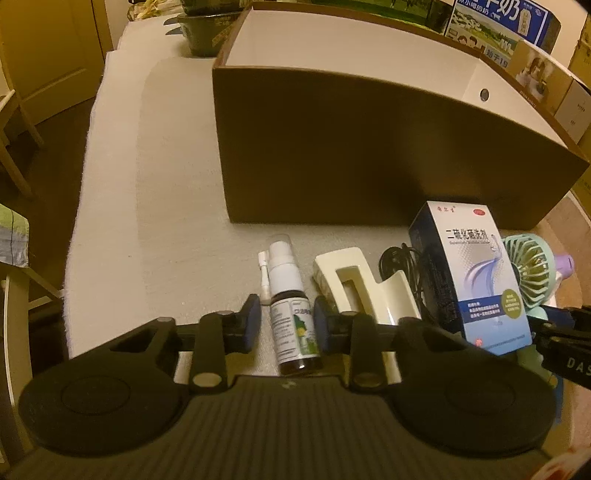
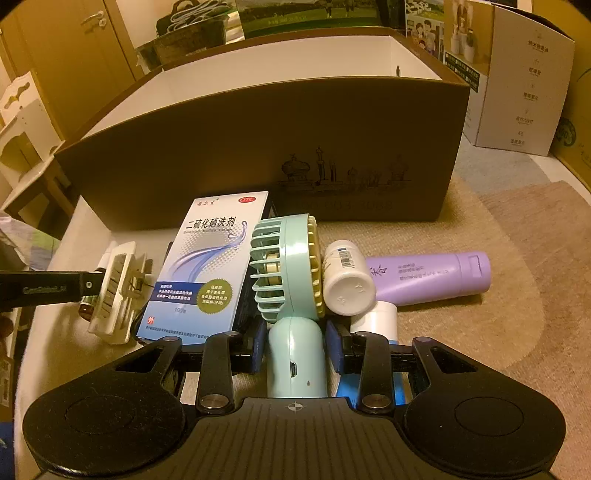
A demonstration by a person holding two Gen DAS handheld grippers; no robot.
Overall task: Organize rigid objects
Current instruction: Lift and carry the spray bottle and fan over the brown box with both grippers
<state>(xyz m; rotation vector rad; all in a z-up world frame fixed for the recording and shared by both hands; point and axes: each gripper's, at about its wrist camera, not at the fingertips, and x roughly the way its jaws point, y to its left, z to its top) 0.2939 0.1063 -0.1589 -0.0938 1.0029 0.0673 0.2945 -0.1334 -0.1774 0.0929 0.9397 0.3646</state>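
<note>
A row of items lies before a large brown open box (image 1: 369, 155) (image 2: 258, 147). My left gripper (image 1: 284, 326) has its blue pads either side of a small brown spray bottle (image 1: 291, 314), touching its sides. My right gripper (image 2: 295, 352) has its pads against the handle of a mint handheld fan (image 2: 291, 295), whose head also shows in the left wrist view (image 1: 528, 273). Between them are a cream hair claw clip (image 1: 354, 288) (image 2: 114, 295), a black cable (image 1: 406, 266) and a blue-white medicine carton (image 1: 476, 277) (image 2: 207, 266).
Right of the fan lie a white pill bottle (image 2: 347, 280), a purple tube (image 2: 432, 277) and a white cap (image 2: 376, 319). Printed cartons (image 2: 517, 81) stand at the back right. A dark basket (image 1: 203, 29) sits behind the box. The table's left edge (image 1: 85, 203) drops to the floor.
</note>
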